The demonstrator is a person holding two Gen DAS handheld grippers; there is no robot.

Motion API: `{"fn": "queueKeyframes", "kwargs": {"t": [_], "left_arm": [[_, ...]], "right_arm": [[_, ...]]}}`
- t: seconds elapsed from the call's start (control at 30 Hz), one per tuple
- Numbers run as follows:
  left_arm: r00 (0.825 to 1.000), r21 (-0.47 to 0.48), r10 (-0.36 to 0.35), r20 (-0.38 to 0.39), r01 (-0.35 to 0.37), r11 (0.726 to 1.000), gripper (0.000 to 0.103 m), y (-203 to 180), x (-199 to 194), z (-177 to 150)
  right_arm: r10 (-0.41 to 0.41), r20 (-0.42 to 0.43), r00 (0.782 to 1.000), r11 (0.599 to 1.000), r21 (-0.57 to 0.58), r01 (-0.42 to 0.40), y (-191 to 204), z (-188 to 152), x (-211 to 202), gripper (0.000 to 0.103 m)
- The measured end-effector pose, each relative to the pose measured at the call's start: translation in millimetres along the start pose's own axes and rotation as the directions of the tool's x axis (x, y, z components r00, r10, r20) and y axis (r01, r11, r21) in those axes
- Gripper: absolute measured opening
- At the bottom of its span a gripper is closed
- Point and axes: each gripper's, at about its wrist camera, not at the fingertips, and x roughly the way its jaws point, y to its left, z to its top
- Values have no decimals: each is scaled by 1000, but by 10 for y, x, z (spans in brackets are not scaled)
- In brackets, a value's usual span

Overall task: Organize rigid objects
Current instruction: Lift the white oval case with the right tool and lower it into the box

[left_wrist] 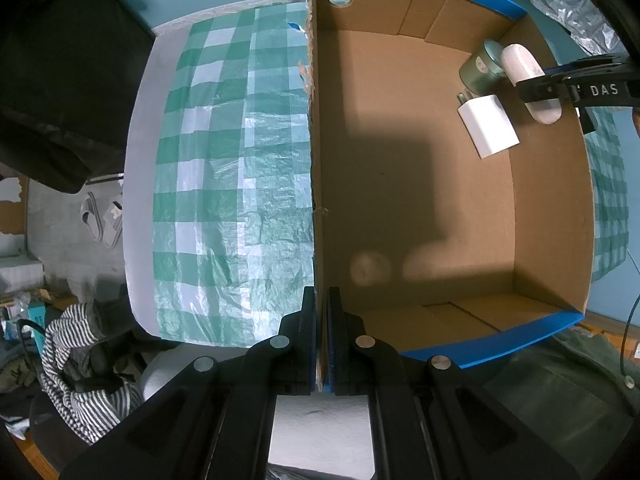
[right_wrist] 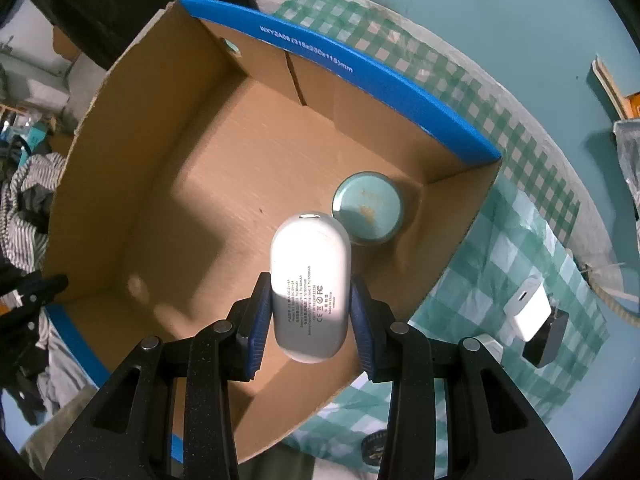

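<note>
The white case (right_wrist: pixel 308 284) is held across its width in the right tongs (right_wrist: pixel 308 312), whose blue pads press on both long sides; it hangs lengthwise over the floor of the box (right_wrist: pixel 192 208), its far end close to the round tin (right_wrist: pixel 366 212) that stands near the box's corner. In the left view, the same case (left_wrist: pixel 524 68) is seen beside the tin (left_wrist: pixel 480 66), with a white charger (left_wrist: pixel 488 126) lying on the box floor just next to them. The left tongs (left_wrist: pixel 321 344) are clamped shut on the box's side wall (left_wrist: pixel 314 160), so the box is steadied on the desk (left_wrist: pixel 224 152).

The step in hand is judged to be the setting down of the case inside the box. It is best lowered until it rests on the cardboard before the pads are parted, so that it is not dropped and does not bounce. A spot clear of the tin and the charger should be chosen, yet close to them, so that the corner stays tidy and room is left. The grip on the wall should be kept until the case is let go. 2 more chargers, a white one (right_wrist: pixel 528 312) and a dark one (right_wrist: pixel 546 340), lie outside the box on the checked cloth (right_wrist: pixel 520 216), and are likely to be packed afterwards.
</note>
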Motion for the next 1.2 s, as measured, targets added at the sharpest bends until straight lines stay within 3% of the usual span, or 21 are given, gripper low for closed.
{"fn": "queueKeyframes", "kwargs": {"t": [0.6, 0.93, 1.2], "left_arm": [[1000, 2, 2, -1, -2, 1000, 4, 3, -4, -11], [1000, 6, 6, -2, -6, 1000, 4, 2, -11, 0], [1000, 11, 6, -1, -6, 1000, 4, 3, -17, 3]], "right_arm": [[10, 21, 1000, 1000, 6, -11, 35, 45, 38, 38], [16, 44, 999, 1000, 3, -16, 124, 45, -39, 52], [29, 91, 995, 999, 10, -30, 179, 8, -282, 52]]}}
